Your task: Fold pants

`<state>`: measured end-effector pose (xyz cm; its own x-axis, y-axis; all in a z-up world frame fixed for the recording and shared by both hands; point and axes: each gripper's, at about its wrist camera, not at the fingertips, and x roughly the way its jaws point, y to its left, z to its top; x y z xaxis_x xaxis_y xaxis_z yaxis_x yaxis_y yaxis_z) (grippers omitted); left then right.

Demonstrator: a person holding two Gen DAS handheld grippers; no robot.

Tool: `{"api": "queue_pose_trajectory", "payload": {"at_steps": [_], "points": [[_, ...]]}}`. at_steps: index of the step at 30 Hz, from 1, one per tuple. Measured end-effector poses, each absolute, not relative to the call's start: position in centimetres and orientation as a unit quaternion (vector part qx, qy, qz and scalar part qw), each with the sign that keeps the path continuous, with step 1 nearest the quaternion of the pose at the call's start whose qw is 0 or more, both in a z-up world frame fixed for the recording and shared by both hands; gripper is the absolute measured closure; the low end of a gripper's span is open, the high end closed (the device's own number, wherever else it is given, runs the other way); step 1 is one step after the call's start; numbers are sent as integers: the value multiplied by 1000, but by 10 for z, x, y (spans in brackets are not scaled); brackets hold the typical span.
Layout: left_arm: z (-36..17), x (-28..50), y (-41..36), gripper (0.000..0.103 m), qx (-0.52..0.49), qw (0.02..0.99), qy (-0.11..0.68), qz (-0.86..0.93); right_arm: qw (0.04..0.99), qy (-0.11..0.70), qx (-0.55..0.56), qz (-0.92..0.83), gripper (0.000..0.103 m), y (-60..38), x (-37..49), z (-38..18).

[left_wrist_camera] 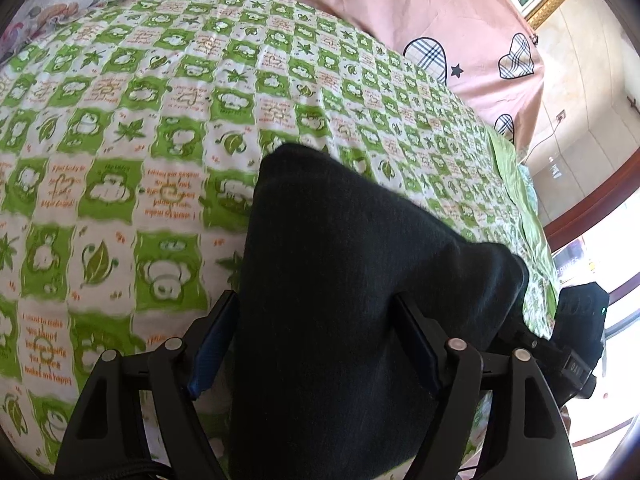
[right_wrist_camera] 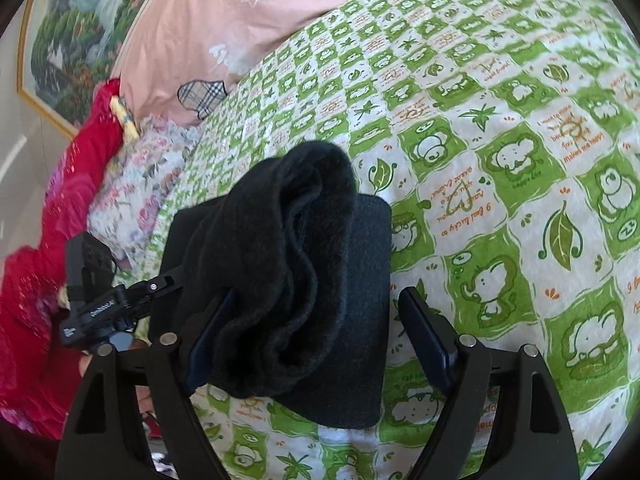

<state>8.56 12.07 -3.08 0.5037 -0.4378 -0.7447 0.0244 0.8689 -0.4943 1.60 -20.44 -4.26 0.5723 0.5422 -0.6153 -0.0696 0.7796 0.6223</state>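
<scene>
The black pants [left_wrist_camera: 344, 280] lie folded into a thick bundle on the green and white checked bed sheet [left_wrist_camera: 120, 140]. In the left wrist view the cloth fills the gap between my left gripper's [left_wrist_camera: 316, 316] open fingers and drapes over the right finger. In the right wrist view the pants [right_wrist_camera: 296, 272] show as a rectangular stack with a rumpled top layer. My right gripper [right_wrist_camera: 320, 312] is open, its left finger [right_wrist_camera: 210, 328] under the rumpled fold and its right finger [right_wrist_camera: 424, 328] apart from the cloth. The left gripper's body [right_wrist_camera: 92, 304] shows at the left.
A pink quilt with plaid hearts [left_wrist_camera: 440, 12] lies at the head of the bed. A floral pillow [right_wrist_camera: 136, 184] and red fabric [right_wrist_camera: 48, 248] lie at the bed's left side. A framed picture [right_wrist_camera: 68, 28] hangs on the wall. The right gripper's body [left_wrist_camera: 576, 340] is at the bed's edge.
</scene>
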Motion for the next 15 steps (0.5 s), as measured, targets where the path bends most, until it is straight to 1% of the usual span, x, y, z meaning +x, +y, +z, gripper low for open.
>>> {"api": "queue_pose_trajectory", "payload": {"at_steps": [1,3,4,6,8,9,11,14,15], "points": [[-32,89,121,32,-222,836,482,-141,843,427,274,181,21,-204,15,-43],[-34,94,124,41,-234,830,486,-141,845,429,264,179,23,-202,14,-43],[-37,96,126,43,-240,827,488,-141,845,429,261,181,24,-201,14,-44],[-41,96,130,51,-253,824,486,-143,842,431,262,194,34,-200,14,-45],[-45,95,134,54,-261,823,483,-148,842,431,258,197,36,-199,14,-47],[-46,95,135,55,-263,822,483,-148,842,430,257,199,38,-199,14,-47],[-46,94,136,54,-267,820,483,-150,842,428,258,202,39,-200,14,-48],[-46,92,138,45,-282,812,489,-152,842,426,263,201,39,-200,14,-48],[-46,89,140,43,-287,809,490,-152,842,426,265,201,39,-201,13,-48]]}}
